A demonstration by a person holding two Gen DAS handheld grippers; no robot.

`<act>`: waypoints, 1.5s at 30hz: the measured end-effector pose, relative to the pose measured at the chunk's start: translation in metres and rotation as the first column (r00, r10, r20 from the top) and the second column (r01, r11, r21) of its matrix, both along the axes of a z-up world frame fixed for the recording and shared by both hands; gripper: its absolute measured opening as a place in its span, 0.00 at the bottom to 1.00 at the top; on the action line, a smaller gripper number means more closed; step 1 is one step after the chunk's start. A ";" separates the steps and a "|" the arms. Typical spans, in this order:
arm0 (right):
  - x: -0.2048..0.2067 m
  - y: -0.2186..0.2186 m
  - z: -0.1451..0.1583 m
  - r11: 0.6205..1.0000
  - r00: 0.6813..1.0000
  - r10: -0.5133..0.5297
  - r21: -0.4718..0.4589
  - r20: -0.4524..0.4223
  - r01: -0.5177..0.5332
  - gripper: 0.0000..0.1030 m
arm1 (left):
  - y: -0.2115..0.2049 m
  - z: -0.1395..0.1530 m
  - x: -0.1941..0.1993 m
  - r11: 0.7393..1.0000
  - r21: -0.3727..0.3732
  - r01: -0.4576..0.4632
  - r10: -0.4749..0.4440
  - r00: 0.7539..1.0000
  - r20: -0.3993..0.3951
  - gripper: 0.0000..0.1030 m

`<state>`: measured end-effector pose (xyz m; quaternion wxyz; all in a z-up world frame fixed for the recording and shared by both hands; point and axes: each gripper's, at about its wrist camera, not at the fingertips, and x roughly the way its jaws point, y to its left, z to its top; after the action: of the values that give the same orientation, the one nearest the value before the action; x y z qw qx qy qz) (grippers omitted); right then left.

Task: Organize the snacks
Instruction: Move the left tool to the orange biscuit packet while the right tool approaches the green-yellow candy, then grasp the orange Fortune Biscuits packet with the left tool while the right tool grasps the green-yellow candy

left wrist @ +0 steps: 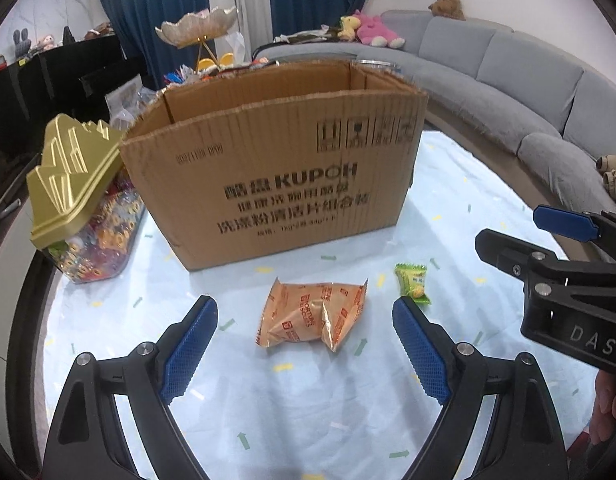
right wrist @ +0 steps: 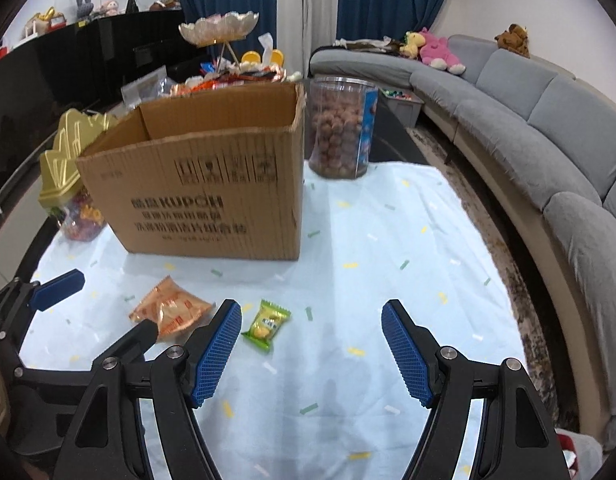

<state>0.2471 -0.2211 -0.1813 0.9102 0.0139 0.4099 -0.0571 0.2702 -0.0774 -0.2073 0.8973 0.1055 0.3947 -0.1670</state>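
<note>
Crinkly orange biscuit packet (left wrist: 313,314) between gaping left gripper (left wrist: 306,318); right gripper (right wrist: 311,322) spread, empty; probably slips if pinched off-centre.

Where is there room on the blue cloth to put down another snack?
The widest bare patch is right of the green candy, running back to the nut jar and the cardboard box. It is crowded at the front left, where the orange packet lies beside the candy, and behind the box, where snacks pile up.
</note>
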 end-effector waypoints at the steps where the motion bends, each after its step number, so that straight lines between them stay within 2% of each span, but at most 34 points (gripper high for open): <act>1: 0.002 0.001 -0.003 1.000 1.000 0.003 0.002 -0.010 -0.003 0.71 | -0.001 -0.002 0.001 1.000 0.003 0.000 0.000 1.000 -0.004 0.87; 12: 0.024 0.006 -0.036 0.999 0.993 0.019 0.028 -0.113 -0.016 0.71 | -0.006 -0.033 0.022 1.000 0.025 0.006 -0.004 0.998 -0.058 0.87; 34: 0.065 0.011 -0.071 0.996 0.975 0.041 0.089 -0.218 -0.022 0.70 | -0.001 -0.069 0.060 1.000 -0.004 -0.014 0.013 0.988 -0.152 0.87; 39: 0.071 0.012 -0.079 0.995 0.970 0.039 0.098 -0.238 -0.016 0.60 | 0.006 -0.074 0.063 0.999 -0.015 -0.034 0.031 0.986 -0.166 0.86; 41: 0.074 0.012 -0.081 0.995 0.968 0.040 0.103 -0.246 -0.015 0.56 | 0.008 -0.075 0.063 0.999 -0.018 -0.034 0.030 0.984 -0.175 0.81; 45: 0.075 0.011 -0.084 0.995 0.969 0.042 0.099 -0.245 -0.018 0.55 | 0.009 -0.075 0.060 1.000 -0.012 -0.027 0.025 0.986 -0.164 0.78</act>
<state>0.3218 -0.2096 -0.2648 0.8512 0.0441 0.5224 -0.0251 0.3304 -0.0688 -0.2824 0.8648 0.0797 0.4670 -0.1660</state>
